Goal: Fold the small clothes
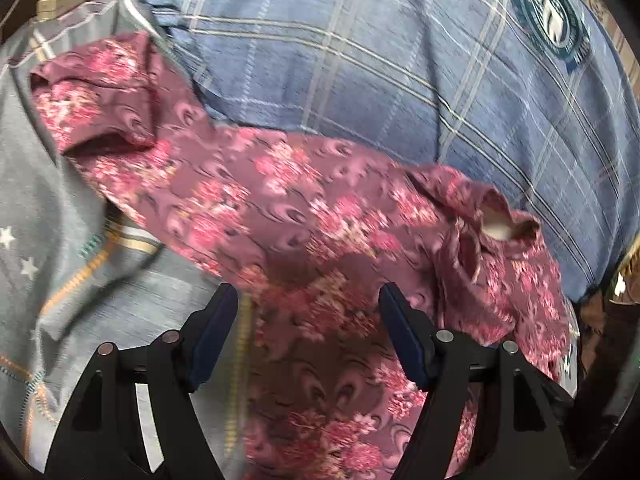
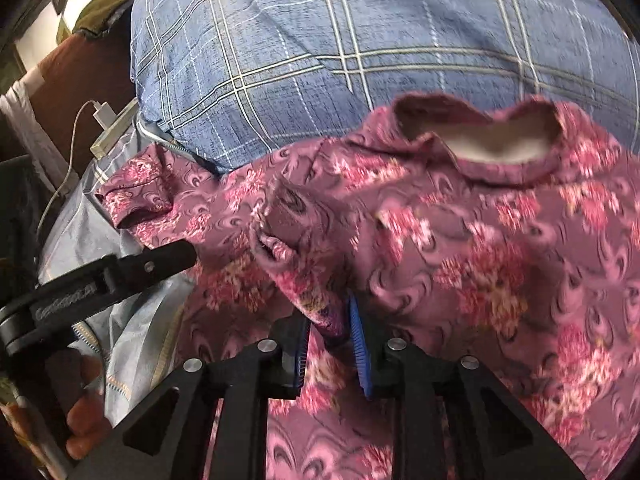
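A maroon shirt [image 1: 280, 208] with pink flowers lies spread on the bed, its collar [image 2: 500, 148] toward the pillow and one short sleeve [image 1: 92, 92] stretched out to the far left. My left gripper [image 1: 308, 296] hovers open over the shirt's lower body, with nothing between its dark pads. My right gripper [image 2: 328, 312] sits low over the shirt's middle. A raised fold of the shirt [image 2: 328, 320] hangs in the narrow gap between its blue pads and touches the right one; the left pad stands off it. The left gripper's finger [image 2: 176, 256] shows at the shirt's left edge.
A big blue plaid pillow [image 1: 360, 60] lies just behind the shirt. Grey-blue bedding [image 1: 48, 200] with stars and stitching runs along the left. A white charger and cable [image 2: 102, 112] rest at the bed's far left edge. A person's fingers [image 2: 84, 420] grip the left tool's handle.
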`<state>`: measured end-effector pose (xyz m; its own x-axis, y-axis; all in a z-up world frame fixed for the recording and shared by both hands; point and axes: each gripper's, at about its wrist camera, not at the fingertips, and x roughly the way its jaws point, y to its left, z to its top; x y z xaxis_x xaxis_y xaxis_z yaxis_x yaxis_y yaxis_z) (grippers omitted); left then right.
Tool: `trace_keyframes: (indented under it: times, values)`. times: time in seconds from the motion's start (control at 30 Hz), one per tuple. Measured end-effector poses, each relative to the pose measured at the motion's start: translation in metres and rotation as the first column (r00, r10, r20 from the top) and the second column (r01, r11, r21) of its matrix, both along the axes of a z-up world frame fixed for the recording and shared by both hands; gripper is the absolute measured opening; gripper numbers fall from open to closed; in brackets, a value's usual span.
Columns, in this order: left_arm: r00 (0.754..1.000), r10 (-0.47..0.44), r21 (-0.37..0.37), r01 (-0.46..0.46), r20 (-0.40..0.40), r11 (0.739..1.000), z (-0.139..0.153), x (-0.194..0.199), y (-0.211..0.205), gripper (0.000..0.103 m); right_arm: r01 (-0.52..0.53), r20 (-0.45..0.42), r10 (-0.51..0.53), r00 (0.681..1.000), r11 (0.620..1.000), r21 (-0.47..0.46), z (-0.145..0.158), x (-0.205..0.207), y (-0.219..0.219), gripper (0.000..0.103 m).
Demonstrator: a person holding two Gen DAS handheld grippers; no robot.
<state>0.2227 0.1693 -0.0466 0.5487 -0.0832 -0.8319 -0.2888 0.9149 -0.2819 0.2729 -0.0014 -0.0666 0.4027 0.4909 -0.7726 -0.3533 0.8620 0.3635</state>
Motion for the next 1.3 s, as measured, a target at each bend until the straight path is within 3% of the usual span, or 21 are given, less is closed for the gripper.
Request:
trace_keyframes:
  times: [0.07,0.13,0.23,0.37,0.43,0.53,0.57,0.63,0.7,0.77,0.8,0.87,0.93,1.0,1.07,1.13,1.17,1.23,1.3]
  values:
    - [0.999,-0.040,-0.003,0.040,-0.011,0.999,-0.003,0.002,-0.012,0.073,0.035,0.009,-0.036,0.999,0.995,0.093,0.012,-0.013,-0.030,0.027]
    - [0.994,-0.103,-0.042,0.102,-0.024,0.994,-0.008,0.005,-0.026,0.073,0.097,0.001,-0.098,0.995,0.985,0.142,0.018,-0.024,-0.067,0.038]
    - [0.986,-0.163,-0.129,0.157,-0.039,0.979,-0.015,0.006,-0.043,0.073,0.195,-0.013,-0.196,0.981,0.966,0.171,0.020,-0.038,-0.120,0.039]
    - [0.978,-0.187,-0.143,0.173,-0.089,0.975,-0.026,0.009,-0.058,0.076,0.363,-0.049,-0.361,0.931,0.913,0.187,0.011,-0.056,-0.196,0.039]
    - [0.979,-0.192,-0.154,0.180,-0.063,0.971,-0.023,0.008,-0.062,0.079,0.433,-0.111,-0.419,0.901,0.873,0.224,-0.001,-0.060,-0.227,0.039]
    - [0.982,-0.189,-0.301,0.186,0.020,0.935,-0.024,0.008,-0.064,0.079,0.473,-0.198,-0.431,0.880,0.821,0.318,-0.017,-0.052,-0.245,0.039]
    - [0.983,-0.177,-0.316,0.181,0.041,0.931,-0.024,0.007,-0.066,0.075,0.479,-0.213,-0.430,0.877,0.805,0.350,-0.021,-0.047,-0.248,0.039]
    - [0.985,-0.158,-0.283,0.172,0.072,0.943,-0.023,0.008,-0.068,0.056,0.512,-0.234,-0.456,0.859,0.766,0.389,-0.027,-0.039,-0.253,0.039]
    - [0.987,-0.145,-0.244,0.159,0.072,0.957,-0.025,0.012,-0.070,0.028,0.567,-0.288,-0.489,0.823,0.681,0.464,-0.036,-0.032,-0.264,0.039]
    - [0.990,-0.119,-0.246,0.134,0.077,0.960,-0.026,0.010,-0.067,0.020,0.630,-0.354,-0.525,0.774,0.582,0.515,-0.047,-0.030,-0.274,0.037]
    - [0.991,-0.106,-0.252,0.122,0.079,0.960,-0.026,0.010,-0.065,0.020,0.664,-0.399,-0.540,0.741,0.500,0.556,-0.053,-0.031,-0.282,0.037]
    - [0.992,-0.094,-0.257,0.112,0.081,0.960,-0.024,0.013,-0.060,0.020,0.701,-0.453,-0.555,0.698,0.399,0.592,-0.060,-0.035,-0.291,0.037]
    - [0.992,-0.094,-0.238,0.112,0.086,0.965,-0.023,0.014,-0.063,0.020,0.731,-0.479,-0.578,0.661,0.351,0.585,-0.062,-0.035,-0.295,0.036]
    - [0.992,-0.095,-0.203,0.111,0.089,0.973,-0.022,0.016,-0.067,0.020,0.755,-0.482,-0.604,0.635,0.352,0.554,-0.060,-0.031,-0.296,0.032]
    - [0.991,-0.096,-0.175,0.111,0.095,0.978,-0.019,0.016,-0.067,0.019,0.759,-0.463,-0.618,0.635,0.388,0.523,-0.055,-0.025,-0.298,0.004]
    - [0.991,-0.092,-0.125,0.104,0.100,0.987,-0.016,0.015,-0.071,0.019,0.733,-0.377,-0.659,0.651,0.416,0.538,-0.037,-0.027,-0.309,0.001]
    - [0.992,-0.088,-0.068,0.095,0.091,0.993,-0.015,0.017,-0.073,0.020,0.737,-0.295,-0.713,0.636,0.448,0.507,-0.022,-0.033,-0.319,0.000]
    - [0.994,-0.086,-0.047,0.090,0.071,0.995,-0.019,0.018,-0.074,0.020,0.766,-0.240,-0.762,0.601,0.465,0.443,-0.011,-0.041,-0.334,0.003]
    - [0.994,-0.087,-0.062,0.091,0.058,0.994,-0.022,0.019,-0.073,0.020,0.739,-0.226,-0.738,0.636,0.499,0.453,-0.005,-0.045,-0.340,0.007]
